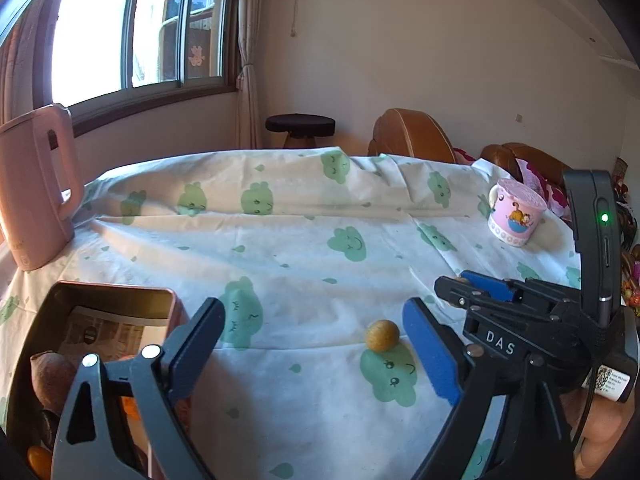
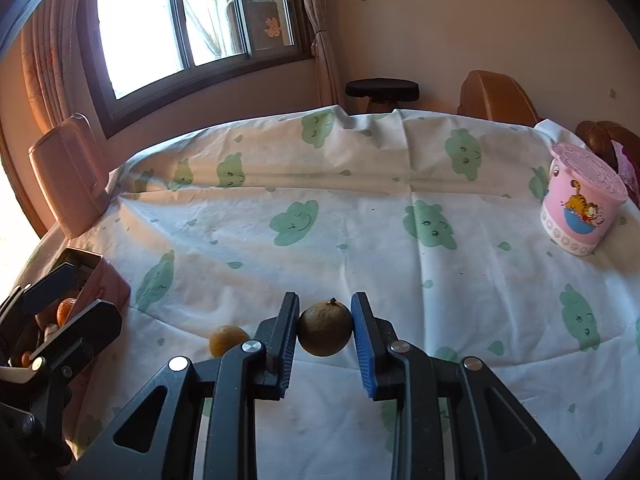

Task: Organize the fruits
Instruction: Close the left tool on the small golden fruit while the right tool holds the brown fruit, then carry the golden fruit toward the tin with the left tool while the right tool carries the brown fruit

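A brown round fruit is clamped between the pads of the right gripper just above the cloud-print table. The left gripper is held spread, with nothing between its fingers, beside 1 small yellow fruit. The pink tin is largely hidden, so its fruits cannot be counted. 1 pink cup and 1 pink kettle are seen.

The right gripper points forward and down, its jaws drawn in and its blue pads pressed on either side of something small and round. The left gripper also tilts downward, jaws spread wide — nothing between its fingertips. Seen from the left wrist, the right gripper sits just beside the left one.
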Motion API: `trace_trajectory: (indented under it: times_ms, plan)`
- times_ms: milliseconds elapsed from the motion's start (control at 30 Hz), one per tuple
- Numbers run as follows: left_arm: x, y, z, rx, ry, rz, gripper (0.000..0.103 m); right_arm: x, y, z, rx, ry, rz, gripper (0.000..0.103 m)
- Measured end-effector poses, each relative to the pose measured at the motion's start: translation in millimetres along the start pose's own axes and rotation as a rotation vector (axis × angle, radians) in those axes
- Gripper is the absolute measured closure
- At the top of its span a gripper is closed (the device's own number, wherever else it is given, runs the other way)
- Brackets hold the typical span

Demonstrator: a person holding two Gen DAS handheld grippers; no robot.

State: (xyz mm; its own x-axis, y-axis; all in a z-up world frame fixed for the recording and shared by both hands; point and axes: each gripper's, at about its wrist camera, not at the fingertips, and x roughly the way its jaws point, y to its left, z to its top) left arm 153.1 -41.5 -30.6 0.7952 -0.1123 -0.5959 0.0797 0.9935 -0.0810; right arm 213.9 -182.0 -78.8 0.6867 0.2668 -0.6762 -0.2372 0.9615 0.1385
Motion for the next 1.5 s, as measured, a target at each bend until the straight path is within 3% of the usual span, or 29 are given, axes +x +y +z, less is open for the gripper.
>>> trace_trajectory:
  times_ms: [267,400,567,1500]
  plan:
    - [36.8,-33.6,-5.1,0.055,0.137,-0.088,0.038,-12.0,-25.3,-7.5,0.003,-0.041,-0.095,0.075]
    - [53.2,-39.4,-6.2,0.068,0.197,-0.098,0.051,-15.9,-27.5,-8.2,0.006,-0.055,-0.088,0.074]
    - [64.3,-37.6,-7.9,0.051,0.246,-0.124,0.074,-18.1,-20.5,-8.5,-0.022,-0.068,-0.085,0.074]
    - [30.0,-26.2,-4.9,0.007,0.071,-0.11,0.074,-52.8,-12.5,-16.5,-0.045,-0.25,-0.058,0.074]
